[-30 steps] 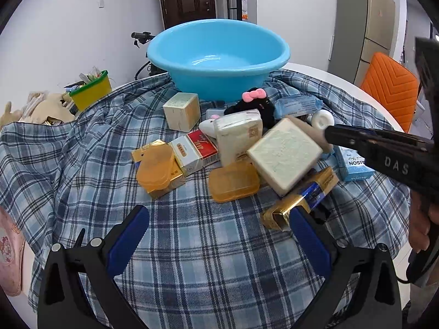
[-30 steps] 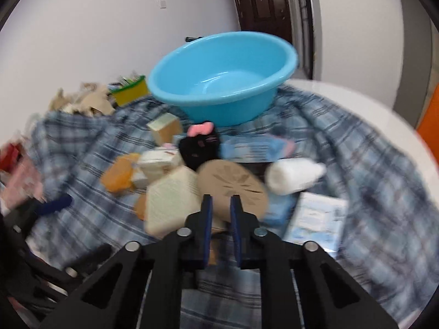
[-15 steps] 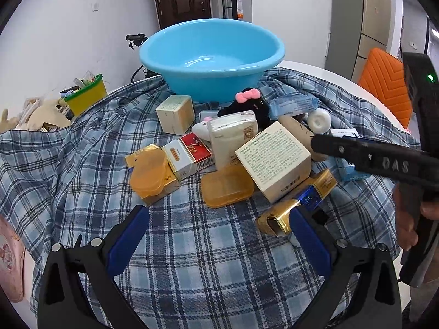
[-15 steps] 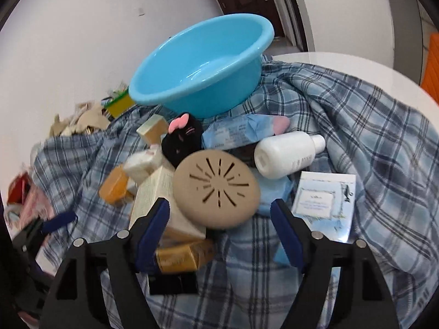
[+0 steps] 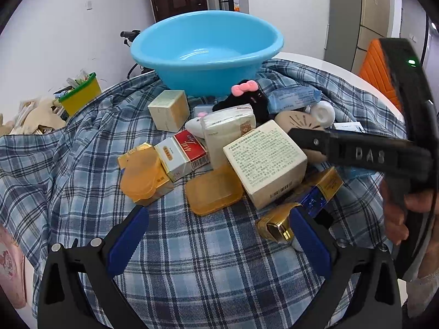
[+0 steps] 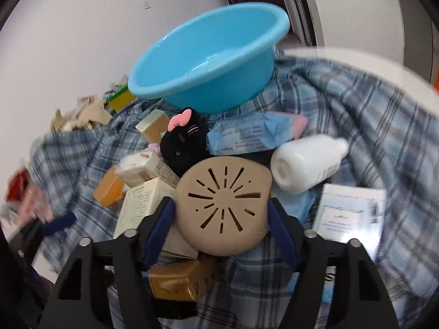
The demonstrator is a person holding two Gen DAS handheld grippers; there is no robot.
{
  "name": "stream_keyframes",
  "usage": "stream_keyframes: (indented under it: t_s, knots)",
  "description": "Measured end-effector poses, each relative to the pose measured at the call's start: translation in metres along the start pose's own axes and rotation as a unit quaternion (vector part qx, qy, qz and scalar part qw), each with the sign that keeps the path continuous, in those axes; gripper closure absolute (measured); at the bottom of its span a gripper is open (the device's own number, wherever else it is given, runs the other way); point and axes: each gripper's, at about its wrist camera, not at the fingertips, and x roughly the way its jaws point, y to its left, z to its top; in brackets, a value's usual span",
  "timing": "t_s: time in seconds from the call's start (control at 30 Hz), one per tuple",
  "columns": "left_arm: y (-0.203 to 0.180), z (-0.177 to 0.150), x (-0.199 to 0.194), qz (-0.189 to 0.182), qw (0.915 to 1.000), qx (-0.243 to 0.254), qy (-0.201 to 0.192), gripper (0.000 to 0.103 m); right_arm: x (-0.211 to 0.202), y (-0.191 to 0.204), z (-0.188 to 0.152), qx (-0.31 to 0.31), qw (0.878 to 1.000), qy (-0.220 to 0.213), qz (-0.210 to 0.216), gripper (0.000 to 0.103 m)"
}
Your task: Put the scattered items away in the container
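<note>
A blue basin stands at the far side of a plaid-covered table; it also shows in the right wrist view. Boxes, orange cases and a black plush toy are scattered in front of it. My right gripper has its blue pads on both sides of a round tan vented disc, touching its edges. The right gripper's arm crosses the left wrist view over the disc. My left gripper is open and empty, low over the cloth before an orange case.
A white bottle, a blue packet and a white card lie right of the disc. A large white box, a red-white carton and a gold box lie mid-table. A yellow bin stands off-table left.
My right gripper opened from shut, moved forward around the tan disc and has closed in on its edges. The left gripper has barely moved.
</note>
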Motion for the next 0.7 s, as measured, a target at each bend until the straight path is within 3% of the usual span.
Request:
stream_keyframes:
  t_s: [0.07, 0.13, 0.27, 0.3, 0.37, 0.4, 0.5, 0.63, 0.7]
  knots:
    - [-0.001, 0.002, 0.001, 0.000, 1.0000, 0.001, -0.002, 0.000, -0.009, 0.002, -0.002, -0.016, 0.999, -0.014, -0.043, 0.088]
    - [-0.001, 0.005, 0.002, -0.002, 1.0000, 0.000, -0.004, 0.000, -0.020, -0.004, -0.002, -0.017, 0.999, -0.026, -0.035, 0.097]
    - [-0.004, 0.011, 0.007, -0.007, 1.0000, 0.000, -0.004, 0.000, -0.030, -0.011, -0.005, -0.026, 0.998, -0.025, -0.054, 0.098]
    - [-0.004, 0.012, 0.007, -0.008, 1.0000, 0.002, -0.005, 0.000, -0.031, -0.011, -0.006, -0.032, 0.998, -0.025, -0.053, 0.093]
    - [-0.004, 0.014, 0.007, -0.006, 1.0000, 0.000, -0.008, 0.000, -0.024, -0.010, -0.009, -0.040, 0.999, -0.005, -0.035, 0.049]
    - [-0.003, 0.014, 0.006, -0.007, 0.9999, -0.002, -0.009, 0.000, -0.020, -0.009, -0.011, -0.036, 0.999, 0.004, -0.023, 0.012]
    - [0.002, 0.013, 0.004, -0.004, 0.9999, -0.005, -0.010, 0.000, -0.014, 0.001, -0.010, -0.034, 0.999, -0.005, -0.006, 0.008]
    - [0.010, 0.009, 0.002, 0.006, 0.9999, -0.010, -0.008, 0.000, 0.006, 0.028, -0.005, -0.107, 0.991, 0.012, -0.080, 0.008]
    - [0.014, 0.007, 0.002, 0.009, 0.9998, -0.014, -0.007, 0.000, 0.019, 0.041, -0.002, -0.141, 0.985, 0.038, -0.089, 0.010]
